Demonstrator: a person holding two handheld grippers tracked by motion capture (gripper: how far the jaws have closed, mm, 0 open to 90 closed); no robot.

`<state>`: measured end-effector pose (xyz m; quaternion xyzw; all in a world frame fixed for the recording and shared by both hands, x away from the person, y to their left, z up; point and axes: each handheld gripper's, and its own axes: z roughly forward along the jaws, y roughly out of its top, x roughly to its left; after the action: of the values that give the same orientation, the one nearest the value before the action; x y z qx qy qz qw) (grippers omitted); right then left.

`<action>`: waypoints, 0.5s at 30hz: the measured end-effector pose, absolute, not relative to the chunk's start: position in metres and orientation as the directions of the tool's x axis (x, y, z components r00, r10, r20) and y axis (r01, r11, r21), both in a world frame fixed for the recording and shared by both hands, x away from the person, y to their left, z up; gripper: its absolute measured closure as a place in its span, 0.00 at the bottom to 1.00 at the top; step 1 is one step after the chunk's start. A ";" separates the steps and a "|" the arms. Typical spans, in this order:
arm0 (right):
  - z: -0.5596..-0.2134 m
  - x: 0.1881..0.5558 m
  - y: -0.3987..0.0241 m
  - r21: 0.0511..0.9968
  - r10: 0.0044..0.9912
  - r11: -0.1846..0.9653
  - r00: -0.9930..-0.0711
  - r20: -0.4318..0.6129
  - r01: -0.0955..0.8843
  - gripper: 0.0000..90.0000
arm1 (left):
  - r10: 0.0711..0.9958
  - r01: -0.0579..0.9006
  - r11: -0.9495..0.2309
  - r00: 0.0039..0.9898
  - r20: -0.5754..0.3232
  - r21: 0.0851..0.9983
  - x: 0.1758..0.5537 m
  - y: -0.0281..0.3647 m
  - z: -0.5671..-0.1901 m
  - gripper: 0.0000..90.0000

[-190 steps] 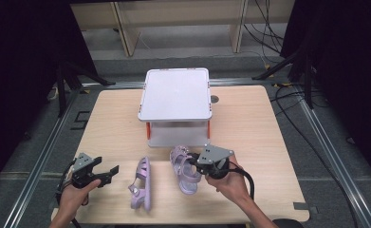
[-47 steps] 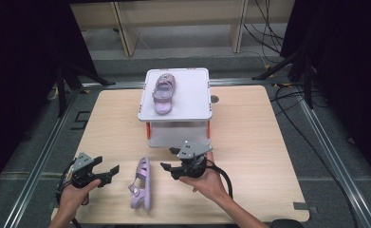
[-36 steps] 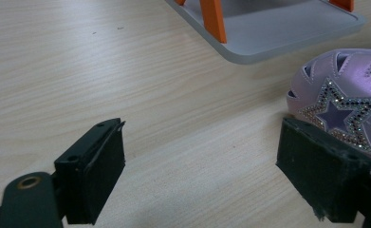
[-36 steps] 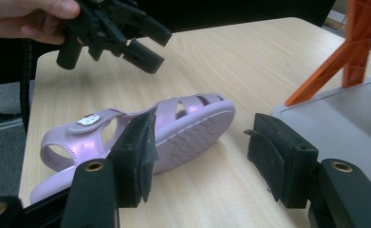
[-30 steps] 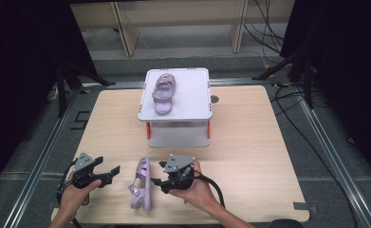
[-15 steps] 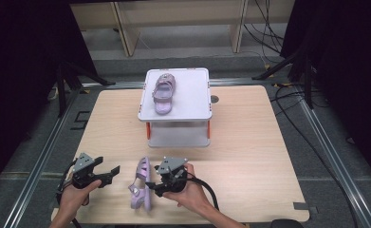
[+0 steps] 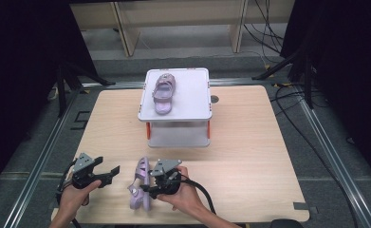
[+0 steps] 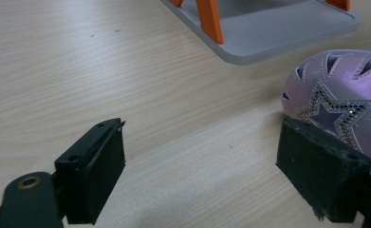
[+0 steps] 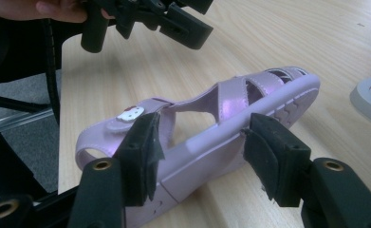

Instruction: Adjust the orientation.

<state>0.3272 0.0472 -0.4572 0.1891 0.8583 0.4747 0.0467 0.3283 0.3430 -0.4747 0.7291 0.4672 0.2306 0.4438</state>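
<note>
Wood-grain table (image 7: 249, 137), wide bare stretch on its right half and along the far-left corner; near edge sits close under both hands. Grey lidded box (image 7: 192, 95) with orange posts stands centre-far, well apart from the grippers; one purple sandal (image 7: 162, 93) lies on its lid, none of the inside visible. Second purple sandal (image 7: 140, 184) lies tipped on its side near the front edge, between the two grippers. Right gripper (image 9: 199, 142) straddles this sandal's sole, jaws partly apart and just been closing, left pad at the strap side, right pad just off the sole edge, not yet pressing. Left gripper (image 8: 199, 156) rests low over bare wood, jaws wide, holding nothing, the sandal's toe just beside its right jaw.
</note>
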 end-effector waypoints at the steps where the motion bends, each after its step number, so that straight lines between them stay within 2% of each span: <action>1: -0.458 0.328 0.047 0.838 0.372 0.472 -0.924 0.091 0.273 0.51 | 0.886 0.476 -0.169 0.457 -0.079 0.863 0.328 0.343 -0.475 0.17; 6: -0.457 0.330 0.046 0.840 0.402 0.449 -0.908 0.116 0.306 0.52 | 0.887 0.483 -0.173 0.456 -0.078 0.859 0.328 0.342 -0.475 0.17; 14: -0.458 0.332 0.040 0.827 0.396 0.481 -0.914 0.091 0.290 0.53 | 0.887 0.475 -0.165 0.455 -0.081 0.864 0.328 0.343 -0.474 0.17; 15: -0.458 0.332 0.037 0.821 0.407 0.472 -0.906 0.121 0.321 0.53 | 0.886 0.476 -0.168 0.456 -0.079 0.863 0.328 0.343 -0.474 0.17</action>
<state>0.3320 0.0367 -0.4585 0.2124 0.8568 0.4676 0.0455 0.3282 0.3434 -0.4745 0.7285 0.4675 0.2311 0.4442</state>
